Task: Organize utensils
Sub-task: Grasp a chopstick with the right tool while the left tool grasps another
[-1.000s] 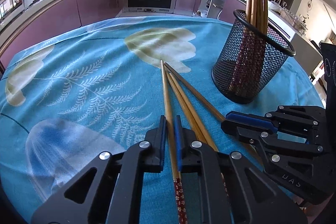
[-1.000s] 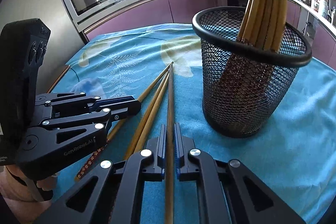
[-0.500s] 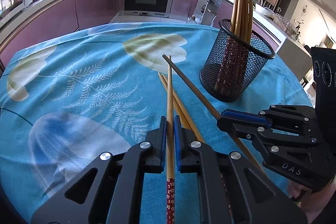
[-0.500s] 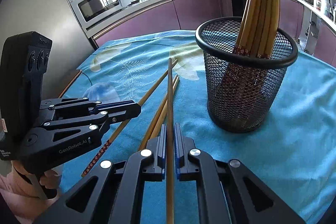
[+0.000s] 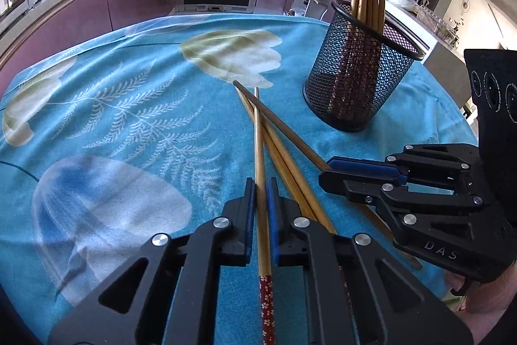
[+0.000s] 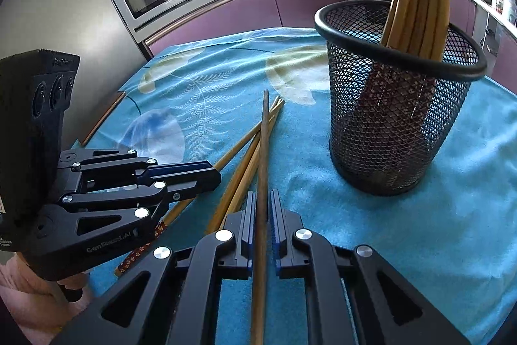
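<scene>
On the blue cloth (image 5: 135,105), the left gripper (image 5: 261,193) is clamped on one chopstick (image 5: 257,131) whose red patterned end (image 5: 267,306) points back toward the camera. Just right of it two loose sticks (image 5: 284,157) lie crossed on the cloth, and the right gripper (image 6: 263,206) pinches a darker stick (image 6: 264,131) — its jaws have just eased slightly with the stick between them. Far right stands the mesh cup (image 5: 358,76) — upright, with more chopsticks in it.
</scene>
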